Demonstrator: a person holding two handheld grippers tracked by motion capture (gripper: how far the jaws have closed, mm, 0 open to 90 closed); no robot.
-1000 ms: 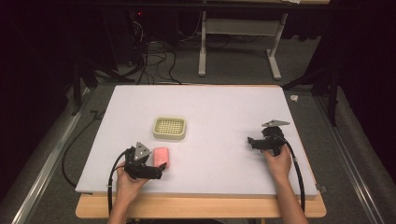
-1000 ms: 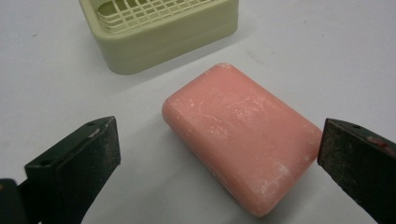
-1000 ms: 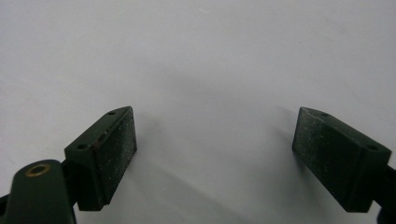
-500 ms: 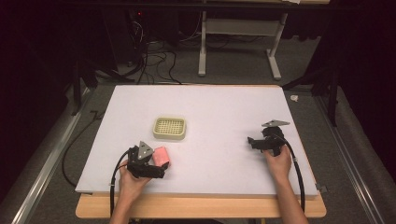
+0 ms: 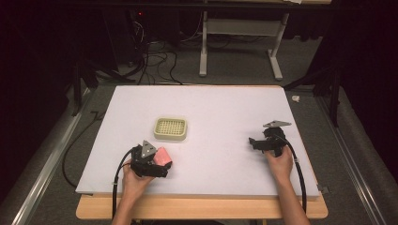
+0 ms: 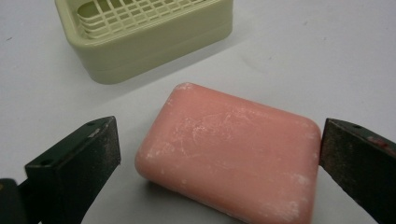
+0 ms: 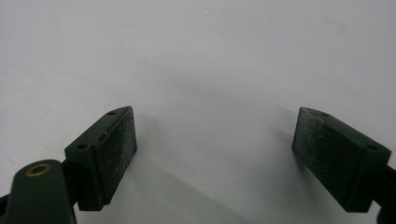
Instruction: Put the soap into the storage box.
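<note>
Left gripper (image 6: 219,154): jaws spread wide around the pink soap bar (image 6: 229,154), which lies flat on the white table (image 5: 220,112) just in front of the pale green soap dish (image 6: 140,37) — one jaw appears to touch the bar's edge, the other stands clear (no grasp). Right gripper (image 7: 215,154): released, jaws wide apart over bare table, well apart from the bar.

White table (image 5: 211,103); cables (image 5: 155,61), desk legs (image 5: 274,65) behind.
</note>
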